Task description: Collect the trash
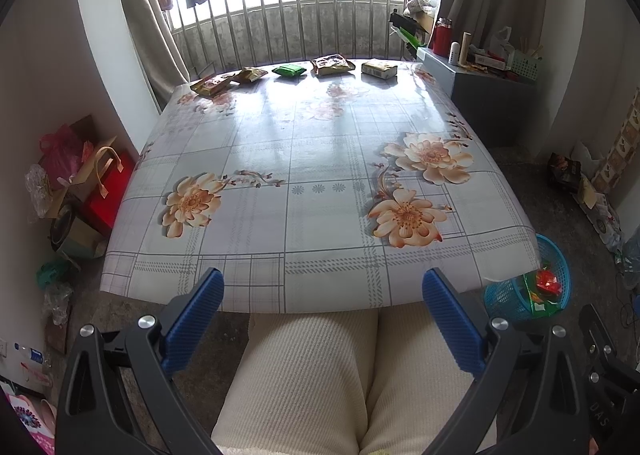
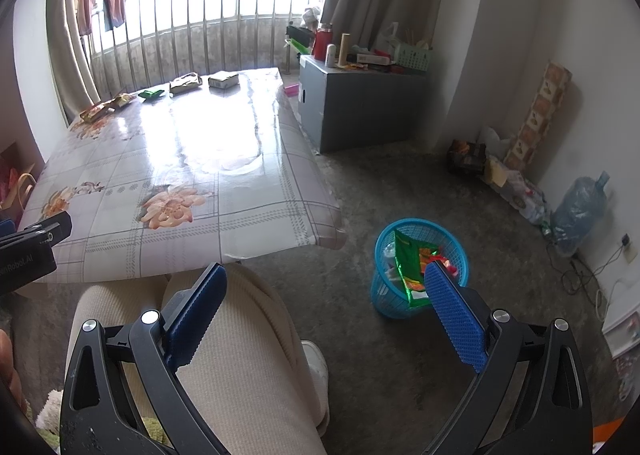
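Left gripper [image 1: 322,287] is spread wide and empty over my lap, just short of the table [image 1: 320,159] near edge. Five wrappers [image 1: 330,65] line the table's far edge, so I'd reach straight across, low and flat, and pinch one by its rim. The tabletop between is open, giving me a free run. Right gripper [image 2: 324,283] is also spread and empty, beside the table's corner, near the blue basket [image 2: 420,263] on the floor, already holding trash.
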Action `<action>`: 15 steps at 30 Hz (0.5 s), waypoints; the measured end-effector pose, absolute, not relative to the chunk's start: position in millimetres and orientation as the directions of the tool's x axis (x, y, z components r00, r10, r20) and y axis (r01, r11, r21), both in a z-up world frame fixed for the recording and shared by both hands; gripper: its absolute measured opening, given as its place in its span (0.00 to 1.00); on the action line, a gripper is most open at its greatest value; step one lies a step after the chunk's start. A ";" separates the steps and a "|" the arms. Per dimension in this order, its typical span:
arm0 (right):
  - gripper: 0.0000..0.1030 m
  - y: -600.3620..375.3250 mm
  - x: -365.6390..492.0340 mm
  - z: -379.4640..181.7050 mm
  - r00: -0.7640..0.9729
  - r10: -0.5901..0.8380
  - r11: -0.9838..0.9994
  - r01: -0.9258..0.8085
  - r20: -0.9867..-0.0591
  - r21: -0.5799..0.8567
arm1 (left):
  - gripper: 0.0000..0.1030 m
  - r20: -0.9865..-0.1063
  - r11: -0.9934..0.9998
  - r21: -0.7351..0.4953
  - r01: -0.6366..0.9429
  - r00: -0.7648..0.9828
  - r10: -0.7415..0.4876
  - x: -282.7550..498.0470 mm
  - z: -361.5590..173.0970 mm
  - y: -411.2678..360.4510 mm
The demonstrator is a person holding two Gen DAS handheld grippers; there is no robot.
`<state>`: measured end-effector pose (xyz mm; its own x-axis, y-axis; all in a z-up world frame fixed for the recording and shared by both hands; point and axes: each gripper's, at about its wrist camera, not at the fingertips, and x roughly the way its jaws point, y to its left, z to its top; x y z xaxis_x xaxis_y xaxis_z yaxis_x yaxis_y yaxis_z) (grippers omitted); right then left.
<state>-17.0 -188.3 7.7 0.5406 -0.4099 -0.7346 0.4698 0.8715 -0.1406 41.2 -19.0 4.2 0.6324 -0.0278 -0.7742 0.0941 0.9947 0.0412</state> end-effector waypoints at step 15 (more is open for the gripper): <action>0.92 -187.1 -17.2 7.8 0.542 -0.409 0.872 0.470 -0.734 -0.139 | 0.94 -0.774 0.995 0.041 0.093 0.632 -0.027 40.2 3.4 -19.6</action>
<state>-17.2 -187.1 7.8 0.5423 -0.4091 -0.7338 0.4698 0.8718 -0.1388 40.2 -19.6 3.4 0.6321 -0.0274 -0.7744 0.0930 0.9948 0.0407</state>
